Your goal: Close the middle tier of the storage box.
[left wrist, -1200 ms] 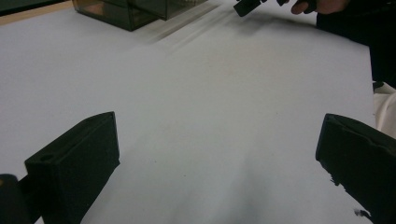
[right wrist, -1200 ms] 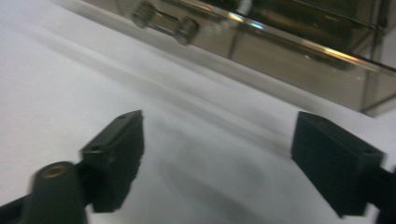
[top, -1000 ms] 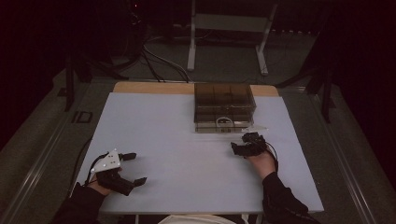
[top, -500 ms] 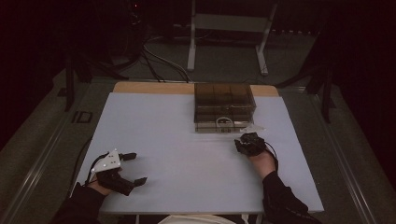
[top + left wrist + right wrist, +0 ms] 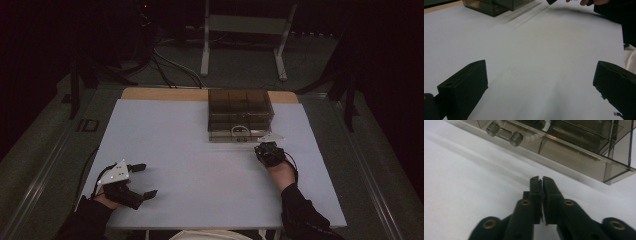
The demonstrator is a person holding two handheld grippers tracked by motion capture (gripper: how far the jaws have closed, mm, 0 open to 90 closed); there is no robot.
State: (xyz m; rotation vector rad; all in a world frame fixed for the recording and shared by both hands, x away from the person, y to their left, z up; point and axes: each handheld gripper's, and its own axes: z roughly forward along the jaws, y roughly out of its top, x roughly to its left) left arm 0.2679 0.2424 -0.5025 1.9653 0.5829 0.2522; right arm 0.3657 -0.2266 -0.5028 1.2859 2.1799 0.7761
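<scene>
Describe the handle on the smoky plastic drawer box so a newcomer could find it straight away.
Start at the white table and go to the smoke-tinted clear drawer box at its far edge. On its lowest drawer front, facing the person, sits the handle: a short clear bar between two round stubs. It is the one part jutting from the flat panels, just ahead of the right tongs.

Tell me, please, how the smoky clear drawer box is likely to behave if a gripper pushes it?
The drawer box looks like thin hard plastic, so probably stiff and light. On the smooth white table it would likely slide rather than tip, being low and broad. Its drawers might shift.
</scene>
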